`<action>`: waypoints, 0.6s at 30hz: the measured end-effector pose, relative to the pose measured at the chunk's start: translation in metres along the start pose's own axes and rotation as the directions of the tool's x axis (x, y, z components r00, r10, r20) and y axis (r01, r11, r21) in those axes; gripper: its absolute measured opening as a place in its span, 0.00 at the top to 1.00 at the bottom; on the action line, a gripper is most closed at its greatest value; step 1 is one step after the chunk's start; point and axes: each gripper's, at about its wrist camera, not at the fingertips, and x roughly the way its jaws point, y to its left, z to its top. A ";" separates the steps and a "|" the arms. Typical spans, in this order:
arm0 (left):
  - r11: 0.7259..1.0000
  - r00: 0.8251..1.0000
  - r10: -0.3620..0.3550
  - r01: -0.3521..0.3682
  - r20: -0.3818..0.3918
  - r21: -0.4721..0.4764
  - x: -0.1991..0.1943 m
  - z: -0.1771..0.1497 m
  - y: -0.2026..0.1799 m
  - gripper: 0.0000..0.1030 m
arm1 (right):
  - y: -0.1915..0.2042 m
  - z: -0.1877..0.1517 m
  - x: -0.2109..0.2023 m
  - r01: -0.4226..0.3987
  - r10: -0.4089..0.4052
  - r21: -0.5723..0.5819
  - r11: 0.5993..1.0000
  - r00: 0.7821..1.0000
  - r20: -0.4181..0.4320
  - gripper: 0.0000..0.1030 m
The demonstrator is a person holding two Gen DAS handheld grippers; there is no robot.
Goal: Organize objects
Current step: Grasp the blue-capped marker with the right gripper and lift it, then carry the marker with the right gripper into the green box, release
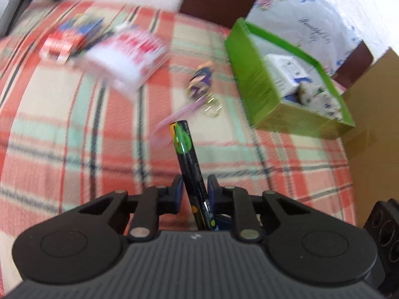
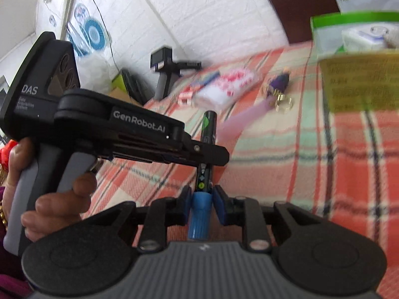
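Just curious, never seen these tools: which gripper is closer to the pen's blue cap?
Right. The right gripper clamps the blue cap itself; the left gripper holds the black barrel beyond it.

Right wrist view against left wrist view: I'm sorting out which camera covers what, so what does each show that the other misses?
Only the right wrist view shows the marker's blue cap held by the right hand-held gripper, the hand holding the left hand-held gripper, and the wall. Only the left wrist view shows the cardboard beside the bed. Both show the marker, green box, plaid cover, keychain and packets.
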 end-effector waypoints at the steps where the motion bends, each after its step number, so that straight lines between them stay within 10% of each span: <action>1: 1.000 1.000 -0.007 0.007 0.012 0.023 -0.002 0.006 -0.008 0.80 | -0.001 0.004 -0.004 0.005 -0.005 0.000 1.000 1.000 0.025 0.80; 12: 0.960 0.981 -0.115 0.069 0.157 0.273 0.005 0.093 -0.119 0.81 | -0.043 0.078 -0.051 0.231 -0.216 0.000 0.973 0.911 0.352 0.80; 18: 0.961 0.984 -0.051 0.001 0.170 0.278 0.052 0.115 -0.135 0.78 | -0.080 0.099 -0.034 0.330 -0.314 0.020 0.944 0.876 0.365 0.79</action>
